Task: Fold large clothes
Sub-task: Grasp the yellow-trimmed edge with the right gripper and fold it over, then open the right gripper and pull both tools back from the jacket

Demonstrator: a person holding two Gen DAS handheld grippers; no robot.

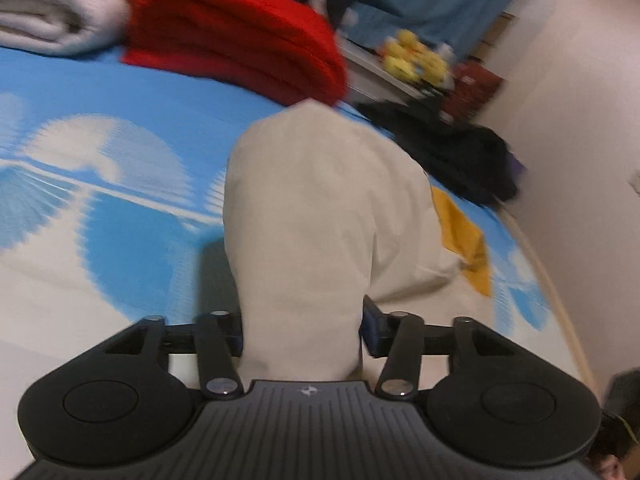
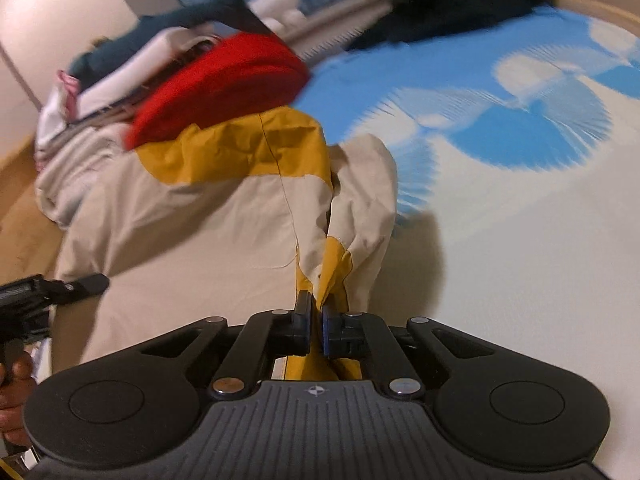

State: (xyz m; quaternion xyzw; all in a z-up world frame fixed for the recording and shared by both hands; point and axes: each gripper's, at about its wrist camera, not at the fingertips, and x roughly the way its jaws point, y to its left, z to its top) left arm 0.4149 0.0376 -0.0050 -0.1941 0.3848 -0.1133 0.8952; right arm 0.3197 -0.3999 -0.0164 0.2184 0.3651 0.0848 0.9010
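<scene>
A cream jacket with mustard-yellow panels (image 2: 192,216) lies on the blue and white bed sheet (image 2: 520,240). My right gripper (image 2: 316,320) is shut on a yellow and cream fold of it near the hem. In the left wrist view the cream jacket (image 1: 312,216) runs between the fingers of my left gripper (image 1: 302,332), whose jaws stand wide apart around a thick bunch of the cloth; a yellow patch (image 1: 464,240) shows at its right. The left gripper also shows at the left edge of the right wrist view (image 2: 44,296).
A folded red garment (image 1: 240,36) and a folded white one (image 1: 52,12) lie at the far side of the bed. A dark garment heap (image 1: 452,148) lies by the wall (image 1: 580,160). Yellow plush toys (image 1: 416,56) sit on a shelf beyond.
</scene>
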